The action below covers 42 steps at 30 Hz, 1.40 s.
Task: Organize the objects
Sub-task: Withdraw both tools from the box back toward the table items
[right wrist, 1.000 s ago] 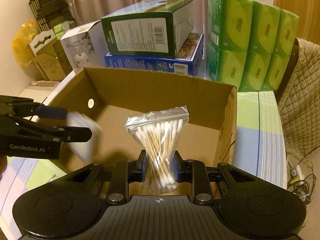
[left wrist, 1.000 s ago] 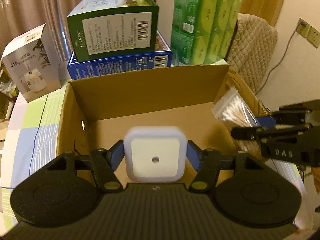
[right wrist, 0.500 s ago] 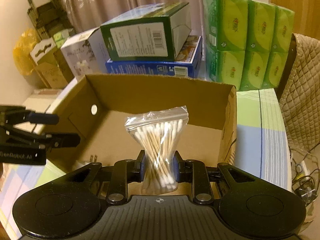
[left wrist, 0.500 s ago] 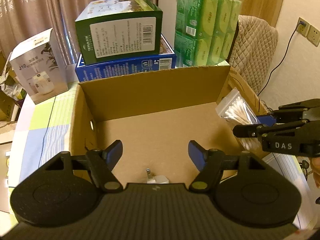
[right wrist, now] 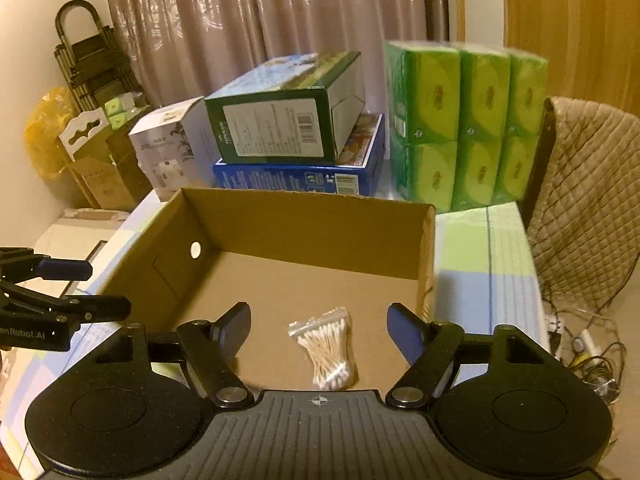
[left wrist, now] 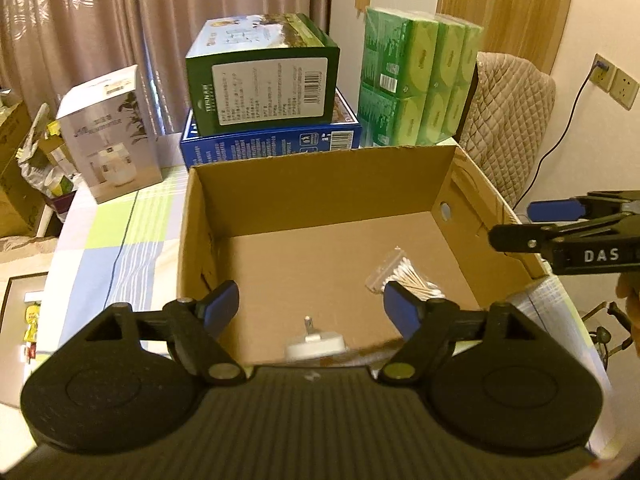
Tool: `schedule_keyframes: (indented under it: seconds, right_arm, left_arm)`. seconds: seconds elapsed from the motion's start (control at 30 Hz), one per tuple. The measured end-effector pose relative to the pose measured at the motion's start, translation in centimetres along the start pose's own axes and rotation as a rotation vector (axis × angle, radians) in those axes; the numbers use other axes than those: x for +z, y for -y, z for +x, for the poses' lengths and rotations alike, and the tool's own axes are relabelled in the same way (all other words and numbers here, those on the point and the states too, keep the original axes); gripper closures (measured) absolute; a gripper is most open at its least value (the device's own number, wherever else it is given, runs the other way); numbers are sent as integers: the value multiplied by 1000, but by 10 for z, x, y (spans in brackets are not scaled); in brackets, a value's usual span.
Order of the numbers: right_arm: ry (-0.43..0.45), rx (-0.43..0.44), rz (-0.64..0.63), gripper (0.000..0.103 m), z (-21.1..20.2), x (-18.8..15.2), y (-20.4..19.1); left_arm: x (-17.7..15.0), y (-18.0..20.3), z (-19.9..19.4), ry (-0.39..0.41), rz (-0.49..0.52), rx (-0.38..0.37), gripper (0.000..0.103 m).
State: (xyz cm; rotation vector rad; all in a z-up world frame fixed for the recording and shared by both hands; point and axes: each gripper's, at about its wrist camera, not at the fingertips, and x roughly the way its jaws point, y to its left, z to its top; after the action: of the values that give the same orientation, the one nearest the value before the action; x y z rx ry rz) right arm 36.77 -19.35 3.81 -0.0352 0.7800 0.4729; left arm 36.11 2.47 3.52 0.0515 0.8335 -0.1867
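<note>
An open cardboard box (left wrist: 320, 184) (right wrist: 304, 224) stands on the checked tablecloth. On its floor lie a white plug-in night light (left wrist: 315, 345), prongs up, and a clear bag of cotton swabs (left wrist: 404, 276) (right wrist: 328, 350). My left gripper (left wrist: 310, 306) hangs above the box's near edge, its jaws opening, nothing between them. The right gripper (right wrist: 318, 326) is above the swab bag, jaws opening, pads apart from the bag. Each gripper shows at the side of the other's view, the right gripper (left wrist: 516, 224) beyond the box's right wall and the left gripper (right wrist: 108, 288) at its left.
Behind the box stand a green carton (left wrist: 264, 88) on a flat blue one (left wrist: 272, 142), a white appliance box (left wrist: 106, 132) and a pack of green tissues (left wrist: 416, 80). A quilted chair back (left wrist: 512, 120) is at the right. Cables (right wrist: 580, 344) lie off the table's right edge.
The left gripper let the night light drop into the box and drew back. The right gripper opened and the swab bag fell to the box floor. Both grippers rose.
</note>
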Motion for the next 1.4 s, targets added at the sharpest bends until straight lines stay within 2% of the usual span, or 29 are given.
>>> schedule_keyframes:
  seconds: [0.33,0.43,0.73,0.83,1.13,1.4]
  right_arm:
    - [51,7,-51,31,-81,-45,-34]
    - [60,13,-59,31,-101,-63,-43]
    - [36,24,-69,31,-138,-131,-57]
    - [31,5,-72,31,-145,-152,-58]
    - [-6,-51,-35,31,-155,-204,-41]
    - [-42,-54,15,31,-144,-223,-30]
  left_arm:
    - [-45,8,-68,28,-33,42,21]
    - [-62,12,-89,36,-45,58,16]
    - [-117,17,-138,44,-83,84,5]
    - [-136,17,-146,39,-108,102,1]
    - [-176,22,-152,24,-124,145,1]
    - [-198,25,-137,-18,-148,127,1]
